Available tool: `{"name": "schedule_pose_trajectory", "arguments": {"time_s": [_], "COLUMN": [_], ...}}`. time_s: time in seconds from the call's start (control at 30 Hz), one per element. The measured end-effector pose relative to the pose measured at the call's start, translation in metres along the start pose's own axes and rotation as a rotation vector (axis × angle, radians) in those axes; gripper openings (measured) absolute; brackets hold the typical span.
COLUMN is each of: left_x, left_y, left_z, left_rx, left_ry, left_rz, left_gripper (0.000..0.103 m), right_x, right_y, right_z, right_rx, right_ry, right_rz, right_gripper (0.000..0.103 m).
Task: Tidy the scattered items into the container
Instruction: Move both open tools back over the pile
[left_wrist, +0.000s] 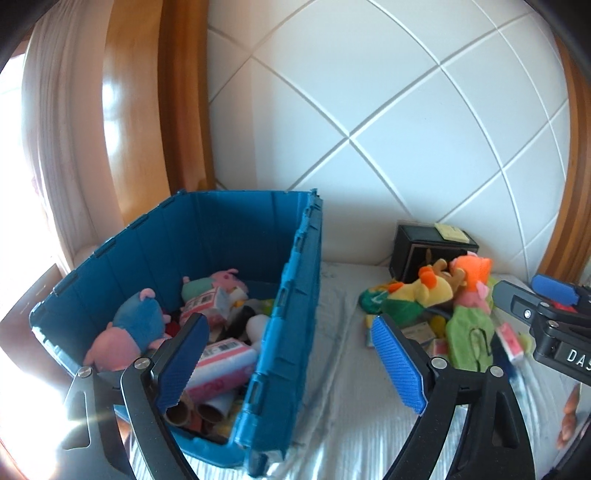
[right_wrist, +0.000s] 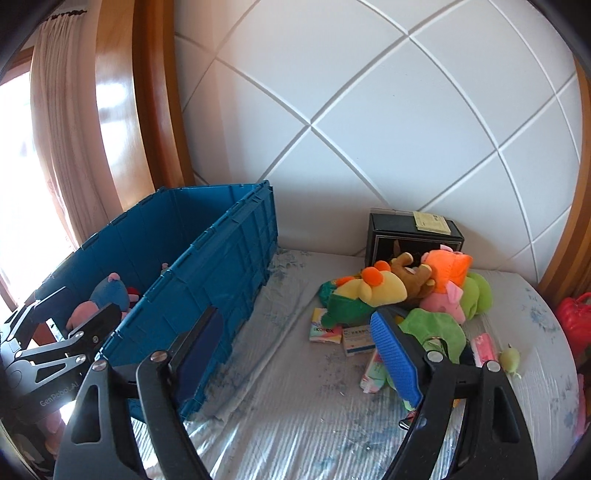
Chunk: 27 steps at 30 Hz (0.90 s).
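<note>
Left gripper (left_wrist: 291, 362) and right gripper (right_wrist: 299, 354) both gaped, empty. Toys (right_wrist: 399, 291) piled high; clumsy grab might topple pile beside blue box (right_wrist: 207, 258).

Red bag (right_wrist: 574, 321) — cut off by the right edge.

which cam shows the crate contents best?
Left wrist. It looks down into the blue crate, showing plush toys, packets and cardboard tubes. Right wrist sees mostly the crate's outer wall, with only a blue-pink plush peeking inside.
</note>
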<state>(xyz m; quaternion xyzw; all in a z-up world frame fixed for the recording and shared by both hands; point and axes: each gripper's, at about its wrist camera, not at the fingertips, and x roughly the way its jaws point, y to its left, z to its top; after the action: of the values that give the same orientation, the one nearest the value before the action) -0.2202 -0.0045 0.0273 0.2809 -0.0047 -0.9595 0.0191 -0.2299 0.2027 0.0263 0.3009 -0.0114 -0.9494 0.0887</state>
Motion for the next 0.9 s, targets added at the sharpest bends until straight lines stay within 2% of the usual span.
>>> {"name": "schedule_pose_trajectory", "arguments": {"time_s": [0.17, 0.37, 0.5, 0.7, 0.9], "left_x": [-0.004, 0.014, 0.037, 0.083, 0.133], "left_y": [-0.050, -0.103, -0.133, -0.170, -0.200], "left_z": [-0.015, -0.042, -0.072, -0.119, -0.140], "left_rx": [0.055, 0.114, 0.151, 0.191, 0.210], "left_ry": [0.013, 0.079, 0.148, 0.283, 0.359], "left_rz": [-0.053, -0.112, -0.148, -0.184, -0.177], "left_gripper": [0.092, 0.092, 0.092, 0.092, 0.092], "right_x": [-0.016, -0.022, -0.013, 0.013, 0.036], "right_y": [-0.058, -0.139, -0.194, -0.261, -0.306], "right_z": [-0.024, -0.065, -0.107, -0.182, -0.220], "right_rx": [0.051, 0.123, 0.194, 0.329, 0.432], "right_ry": [0.017, 0.080, 0.169, 0.318, 0.383], "right_rz": [-0.059, -0.155, -0.223, -0.270, -0.296], "right_gripper": [0.083, 0.083, 0.083, 0.083, 0.083]}}
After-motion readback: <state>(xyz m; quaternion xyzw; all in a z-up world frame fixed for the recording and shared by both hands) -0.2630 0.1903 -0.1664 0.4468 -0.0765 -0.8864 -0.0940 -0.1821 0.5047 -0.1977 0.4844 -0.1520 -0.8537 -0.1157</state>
